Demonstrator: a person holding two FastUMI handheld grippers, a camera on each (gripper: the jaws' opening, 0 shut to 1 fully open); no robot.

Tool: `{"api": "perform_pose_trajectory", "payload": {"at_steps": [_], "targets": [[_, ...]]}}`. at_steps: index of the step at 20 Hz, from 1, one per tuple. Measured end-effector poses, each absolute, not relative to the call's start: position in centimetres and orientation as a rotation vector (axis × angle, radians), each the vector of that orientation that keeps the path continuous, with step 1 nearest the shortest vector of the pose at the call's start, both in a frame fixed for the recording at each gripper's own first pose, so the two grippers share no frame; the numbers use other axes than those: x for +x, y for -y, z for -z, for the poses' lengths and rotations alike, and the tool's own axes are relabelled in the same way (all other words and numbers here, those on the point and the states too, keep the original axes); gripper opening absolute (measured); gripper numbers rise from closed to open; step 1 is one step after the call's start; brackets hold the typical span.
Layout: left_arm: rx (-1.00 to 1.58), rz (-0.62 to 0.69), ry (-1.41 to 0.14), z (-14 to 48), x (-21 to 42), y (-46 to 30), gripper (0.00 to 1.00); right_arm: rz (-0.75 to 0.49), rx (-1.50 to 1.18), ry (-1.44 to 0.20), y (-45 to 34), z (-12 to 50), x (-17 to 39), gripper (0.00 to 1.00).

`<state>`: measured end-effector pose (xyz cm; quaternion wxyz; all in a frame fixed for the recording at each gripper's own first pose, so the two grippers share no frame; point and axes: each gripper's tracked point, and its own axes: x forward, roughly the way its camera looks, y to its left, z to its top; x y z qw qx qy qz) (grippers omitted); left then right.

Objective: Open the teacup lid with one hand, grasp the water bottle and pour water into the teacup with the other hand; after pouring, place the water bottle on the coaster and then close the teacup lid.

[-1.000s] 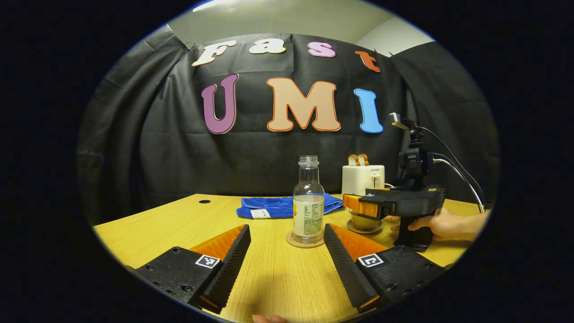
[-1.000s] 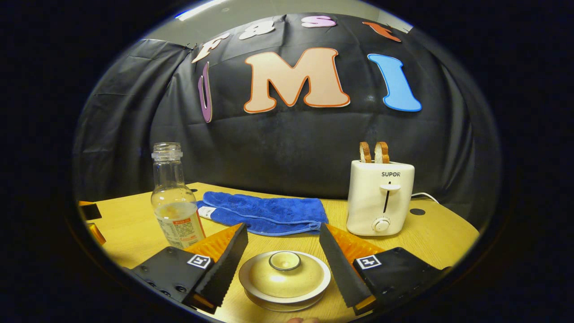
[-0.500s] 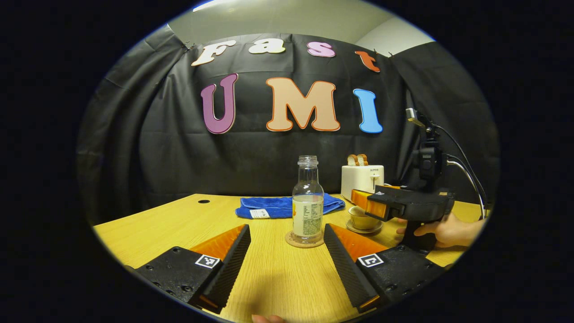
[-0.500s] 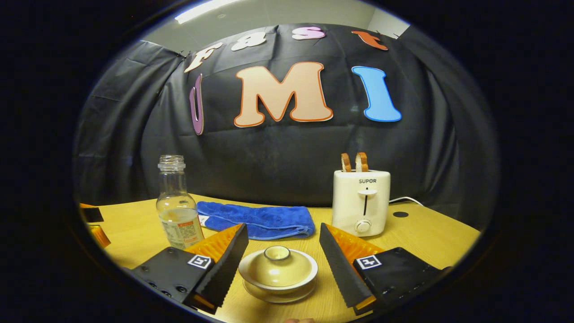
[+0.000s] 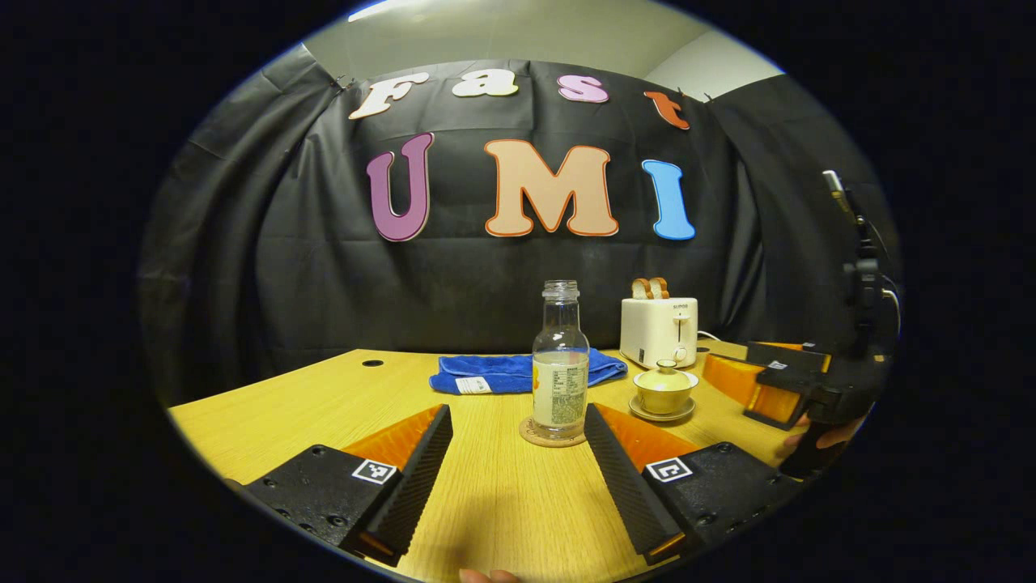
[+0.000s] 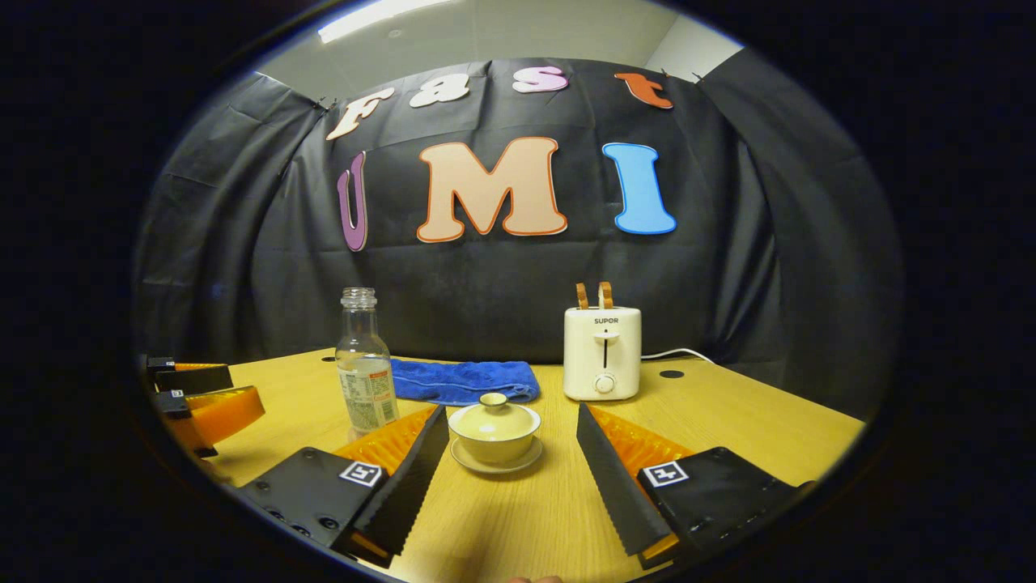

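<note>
Presently, stock in view:

- Left gripper (image 5: 518,478): fingers spread wide, holding nothing.
- Water bottle (image 5: 559,364): upright on its coaster (image 5: 534,435), straight ahead between those fingers, apart from them.
- Right gripper (image 6: 511,478): likewise spread and empty.
- Teacup (image 6: 494,429): just ahead of it, lid (image 6: 494,417) seated.

By my judgement, bottle and lid sit in their end places; nothing remains but keeping both grippers clear.

In the left gripper view, ahead and right of the spread jaws, the right gripper (image 5: 732,376) is cut off at the edge with its holder's hand (image 5: 817,437) mostly hidden, and the bottle (image 5: 559,364) label is too small to read.
</note>
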<state>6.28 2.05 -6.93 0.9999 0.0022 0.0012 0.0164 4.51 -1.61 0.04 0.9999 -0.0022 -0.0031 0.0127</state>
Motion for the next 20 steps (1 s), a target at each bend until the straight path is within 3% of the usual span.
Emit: {"api": "perform_pose_trajectory", "payload": {"at_steps": [1,6,7,9,11,14,20], "targets": [[0.004,-0.036,-0.002,7.0,6.3,-2.1,0.95,-0.02,-0.005,0.005,1.7,0.0,3.8,0.96],[0.004,-0.046,-0.004,6.9,6.0,-2.3,0.95,0.023,-0.006,0.008,2.2,-0.3,0.6,0.96],[0.004,-0.051,-0.005,6.9,5.9,-2.4,0.95,0.021,-0.006,0.009,2.0,-0.3,0.0,1.0],[0.004,-0.055,-0.004,6.9,5.9,-2.4,0.95,0.016,-0.006,0.01,1.8,-0.3,-0.9,0.96],[0.004,-0.059,-0.004,6.9,5.7,-2.4,0.95,0.016,-0.006,0.009,1.8,-0.4,-1.3,1.0],[0.004,-0.06,-0.004,7.0,5.7,-2.5,0.95,0.018,-0.006,0.004,1.8,-0.3,-1.3,0.96],[0.004,-0.06,-0.005,7.0,5.7,-2.5,0.95,0.018,-0.006,0.007,1.8,-0.4,-1.3,1.0]]}}
